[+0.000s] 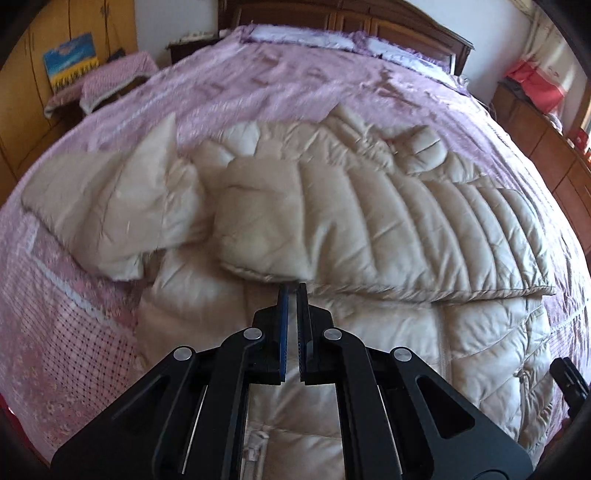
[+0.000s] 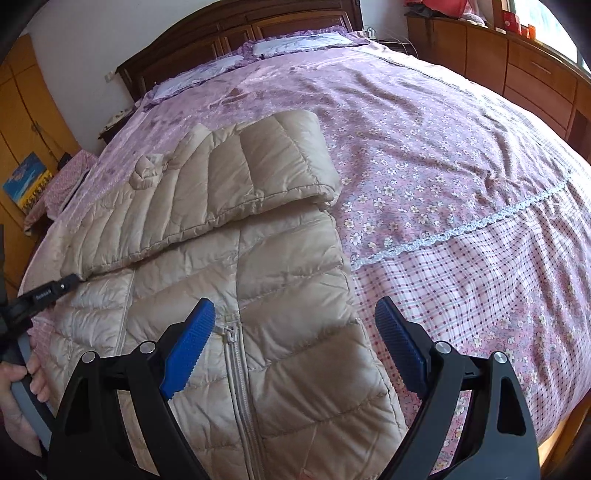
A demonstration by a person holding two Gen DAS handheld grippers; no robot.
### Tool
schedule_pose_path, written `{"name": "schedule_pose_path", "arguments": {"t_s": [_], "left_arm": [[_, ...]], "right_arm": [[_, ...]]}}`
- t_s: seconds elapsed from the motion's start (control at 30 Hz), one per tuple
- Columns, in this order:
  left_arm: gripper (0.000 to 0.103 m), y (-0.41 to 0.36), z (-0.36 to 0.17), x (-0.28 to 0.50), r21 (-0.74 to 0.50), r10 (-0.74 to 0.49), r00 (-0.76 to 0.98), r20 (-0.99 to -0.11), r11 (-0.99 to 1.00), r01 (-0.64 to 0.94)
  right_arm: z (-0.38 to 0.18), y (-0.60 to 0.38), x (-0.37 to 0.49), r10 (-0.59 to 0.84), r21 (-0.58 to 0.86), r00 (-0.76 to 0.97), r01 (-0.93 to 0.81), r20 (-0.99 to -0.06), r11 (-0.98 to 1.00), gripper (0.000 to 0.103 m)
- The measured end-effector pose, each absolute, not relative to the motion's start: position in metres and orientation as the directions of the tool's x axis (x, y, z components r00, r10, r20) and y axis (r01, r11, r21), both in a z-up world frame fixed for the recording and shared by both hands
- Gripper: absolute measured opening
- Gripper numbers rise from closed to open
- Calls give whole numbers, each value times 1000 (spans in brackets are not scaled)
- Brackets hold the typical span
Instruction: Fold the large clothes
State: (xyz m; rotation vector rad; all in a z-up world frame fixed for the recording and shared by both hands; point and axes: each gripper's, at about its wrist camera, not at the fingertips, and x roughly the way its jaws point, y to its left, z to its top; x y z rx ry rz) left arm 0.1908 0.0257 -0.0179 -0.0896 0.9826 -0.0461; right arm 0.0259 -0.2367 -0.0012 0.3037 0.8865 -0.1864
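Nearest, the right gripper [image 2: 295, 332] hangs with its blue pads spread wide and nothing between them, over the lower front of a beige quilted jacket [image 2: 258, 295], just right of its zipper [image 2: 232, 354]. The left gripper [image 1: 293, 291] is clenched, its tips at the hem edge of a folded-over sleeve [image 1: 332, 221]; whether fabric is pinched there I cannot tell. A hand [image 2: 22, 373] grips that tool's grey handle at the left edge of the right view. The jacket lies front up on a bed [image 2: 461, 166], shiny and puffy, stitched in chevron channels, one sleeve laid across the chest, the other crumpled out to the side. Farther off, a pink floral cover, pillows [image 2: 295, 46], then a dark headboard [image 2: 240, 22].
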Motion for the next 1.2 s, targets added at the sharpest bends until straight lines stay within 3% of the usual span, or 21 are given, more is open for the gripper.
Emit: {"name": "schedule_pose_path", "arguments": {"t_s": [0.03,0.07,0.1,0.17,0.27,0.73,0.77,0.8,0.83,0.9,1.2], "left_arm": [[6,29,-19,191,-116,-100,550,-829,993,5],[20,32,-19,189,-129,-112,550,-827,992,8],[42,35,-18,187,-138,-119,555,-823,990,7],[66,43,-9,182,-154,-129,594,-794,988,9],[69,52,8,181,-147,-133,647,-751,989,33],[68,58,-14,250,-170,-165,567,-807,984,45],[58,56,-18,255,-158,-151,556,-817,987,35],[35,55,-22,258,-149,-140,546,-826,988,29],[24,54,-24,262,-131,-122,537,-835,991,23],[13,54,-20,265,-95,-89,557,-826,995,19],[11,65,-23,272,-13,-1,556,-831,1000,-16]], "right_arm": [[0,-237,28,-35,180,620,280,-783,943,86],[1,-237,29,-31,180,620,275,-784,945,86],[2,-238,32,-24,182,619,267,-785,946,86],[6,-243,38,-14,187,621,257,-784,948,86],[13,-252,48,-18,186,632,255,-775,949,86],[12,-311,126,30,261,627,279,-778,924,86],[10,-315,132,31,268,622,291,-782,919,86],[8,-317,136,34,274,619,297,-785,915,87],[7,-319,139,40,283,618,299,-785,911,87],[7,-319,145,47,287,621,292,-783,912,87],[-12,-323,181,180,425,620,273,-764,863,87]]}}
